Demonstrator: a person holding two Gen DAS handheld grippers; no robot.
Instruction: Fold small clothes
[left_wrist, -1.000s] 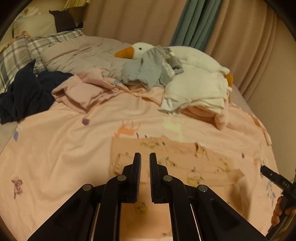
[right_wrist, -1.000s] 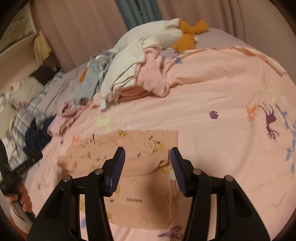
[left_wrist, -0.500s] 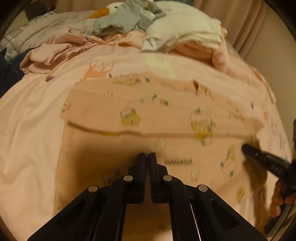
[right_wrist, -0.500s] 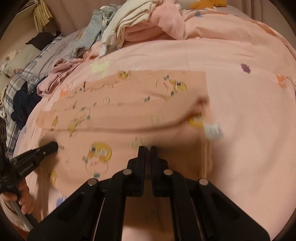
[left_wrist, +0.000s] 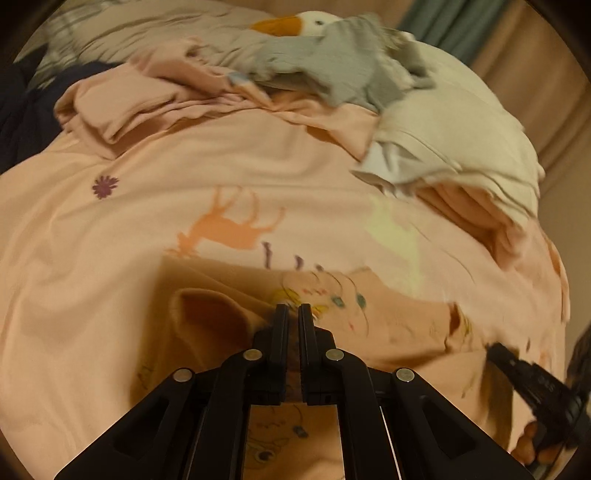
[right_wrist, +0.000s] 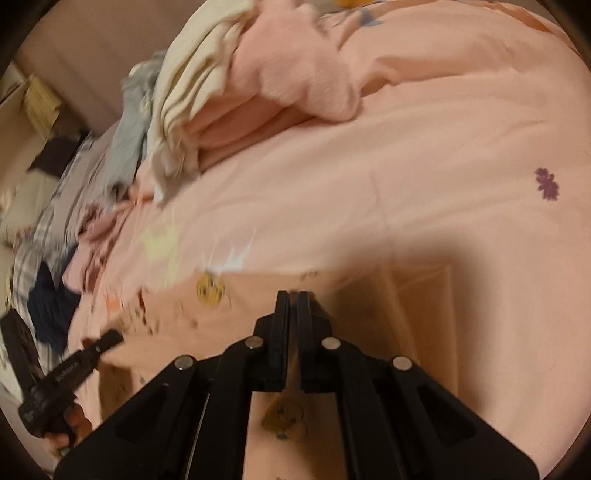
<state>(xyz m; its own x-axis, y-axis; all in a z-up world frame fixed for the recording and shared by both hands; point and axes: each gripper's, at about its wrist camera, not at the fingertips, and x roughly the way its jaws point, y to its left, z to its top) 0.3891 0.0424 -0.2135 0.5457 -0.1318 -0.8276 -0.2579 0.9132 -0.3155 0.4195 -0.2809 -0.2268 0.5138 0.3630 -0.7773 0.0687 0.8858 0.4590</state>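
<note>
Ahead of the gripped peach garment (left_wrist: 388, 325) the pink bedsheet (left_wrist: 155, 206) lies flat and open, a wide strip where a gripper can pass. Beyond this strip stands a pile of clothes (left_wrist: 454, 147), and a goose plush (left_wrist: 310, 22) with a grey garment (left_wrist: 343, 70) over it. A crumpled pink garment (left_wrist: 147, 99) blocks the far left side.

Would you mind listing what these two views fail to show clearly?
- Left wrist view: the peach garment near edge is hidden behind the left gripper.
- Right wrist view: the garment's right side lies in shadow; the right gripper covers its pinch point.
- Clothes pile: motion-blurred, items indistinct.
</note>
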